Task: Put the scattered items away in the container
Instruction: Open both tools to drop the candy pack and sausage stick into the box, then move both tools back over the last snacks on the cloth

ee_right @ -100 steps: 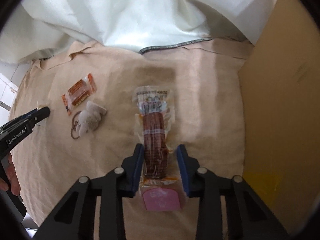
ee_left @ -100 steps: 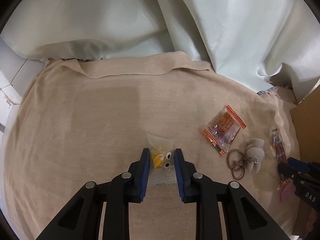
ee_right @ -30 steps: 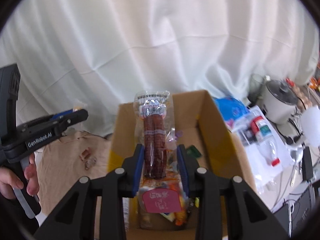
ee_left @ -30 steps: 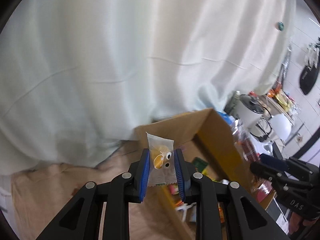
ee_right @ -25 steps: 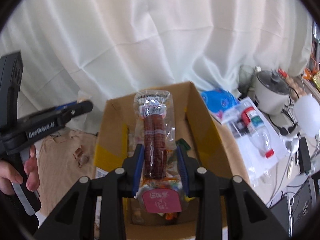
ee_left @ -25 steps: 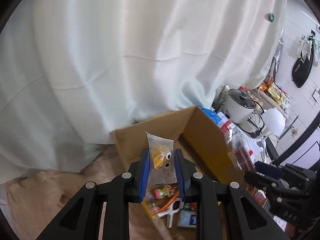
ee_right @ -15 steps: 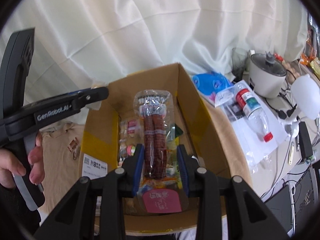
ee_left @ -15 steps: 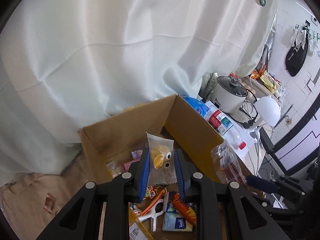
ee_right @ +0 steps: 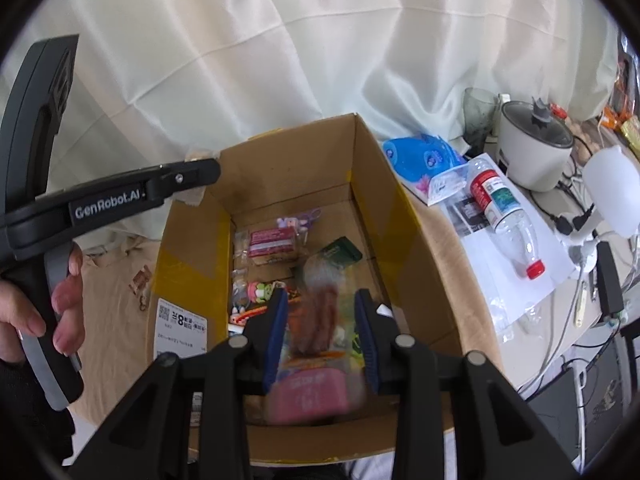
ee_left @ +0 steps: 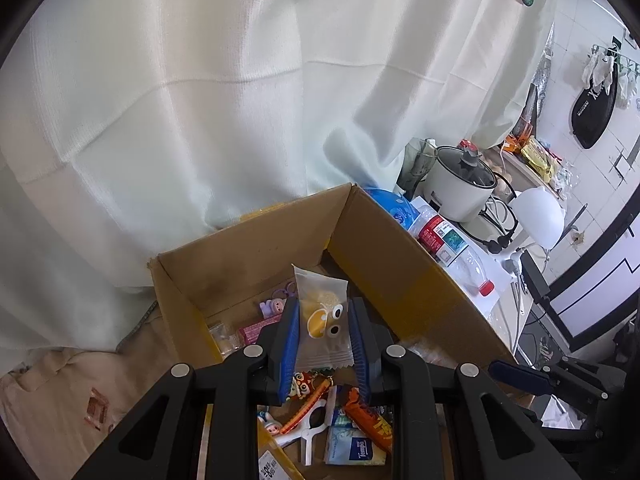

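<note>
My left fingers (ee_left: 323,344) pinch the candy packet (ee_left: 322,320) over the box (ee_right: 384,216); right fingers (ee_right: 320,334) spread, sausage pack (ee_right: 316,320) dropping. Two items (ee_right: 141,280) remain outside.

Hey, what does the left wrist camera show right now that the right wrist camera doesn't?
Only the left wrist view shows the candy packet with googly eyes between the left gripper fingers, and a Tempo tissue pack in the box. Only the right wrist view shows the blurred sausage pack between the parted fingers of the right gripper, apparently dropping, plus a hand on the other gripper's handle. Both show the cardboard box, rice cooker and plastic bottle.
</note>
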